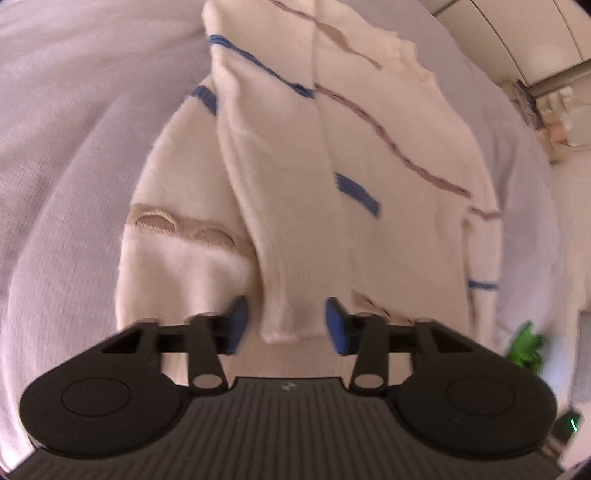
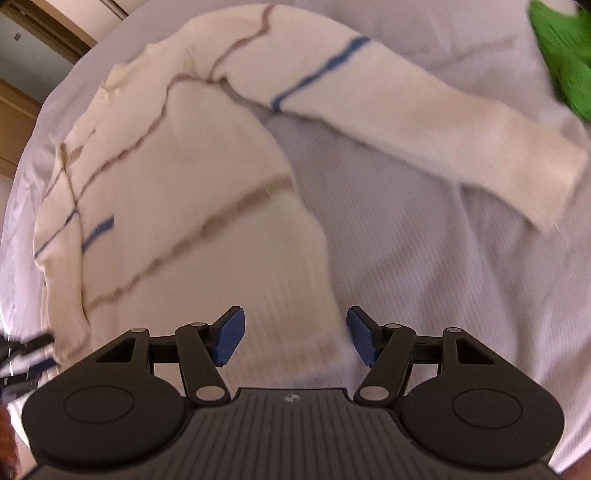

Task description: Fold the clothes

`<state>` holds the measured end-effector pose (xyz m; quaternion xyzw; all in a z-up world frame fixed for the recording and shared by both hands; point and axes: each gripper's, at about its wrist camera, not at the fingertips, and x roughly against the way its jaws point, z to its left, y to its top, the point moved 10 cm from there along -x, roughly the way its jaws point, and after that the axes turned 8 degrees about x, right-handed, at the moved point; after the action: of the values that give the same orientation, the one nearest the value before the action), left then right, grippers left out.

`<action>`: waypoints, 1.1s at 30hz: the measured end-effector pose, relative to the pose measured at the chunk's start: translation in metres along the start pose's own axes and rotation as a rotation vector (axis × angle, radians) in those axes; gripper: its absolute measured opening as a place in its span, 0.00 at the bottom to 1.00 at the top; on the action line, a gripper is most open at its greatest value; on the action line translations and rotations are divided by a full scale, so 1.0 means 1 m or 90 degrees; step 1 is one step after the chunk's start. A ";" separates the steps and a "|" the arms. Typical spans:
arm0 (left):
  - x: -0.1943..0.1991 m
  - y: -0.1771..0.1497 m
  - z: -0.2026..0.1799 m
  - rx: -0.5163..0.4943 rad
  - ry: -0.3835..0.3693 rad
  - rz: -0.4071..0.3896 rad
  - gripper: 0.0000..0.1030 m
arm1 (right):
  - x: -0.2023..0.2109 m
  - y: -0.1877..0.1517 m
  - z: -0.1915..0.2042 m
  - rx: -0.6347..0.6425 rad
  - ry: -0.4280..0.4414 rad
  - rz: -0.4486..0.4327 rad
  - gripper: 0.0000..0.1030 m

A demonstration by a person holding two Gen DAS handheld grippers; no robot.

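Observation:
A cream knit sweater (image 1: 369,155) with blue and brown lines lies flat on a pale bedsheet (image 1: 66,147). One sleeve (image 1: 280,229) is folded across its body, and the ribbed cuff ends between the blue pads of my left gripper (image 1: 286,325), which is open. In the right wrist view the same sweater (image 2: 177,206) fills the left half, with its other sleeve (image 2: 424,129) stretched out to the right. My right gripper (image 2: 295,338) is open over the sweater's ribbed bottom hem corner. The pads do not grip the cloth.
A bright green garment (image 2: 565,55) lies at the far right on the bed, also seen as the green garment (image 1: 526,347). Cupboard doors (image 1: 517,33) and a shelf with small items (image 1: 554,110) stand beyond the bed. The other gripper (image 2: 22,354) shows at the left edge.

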<state>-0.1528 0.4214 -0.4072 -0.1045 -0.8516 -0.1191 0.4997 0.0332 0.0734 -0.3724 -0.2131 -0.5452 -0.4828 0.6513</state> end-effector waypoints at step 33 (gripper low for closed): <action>0.023 -0.013 0.084 0.074 -0.028 -0.004 0.05 | -0.018 -0.004 -0.009 -0.113 0.056 -0.067 0.50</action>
<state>-0.2374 0.4365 -0.4279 -0.0753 -0.8682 -0.0683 0.4857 0.0354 0.0717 -0.3930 -0.2196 -0.4816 -0.5712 0.6273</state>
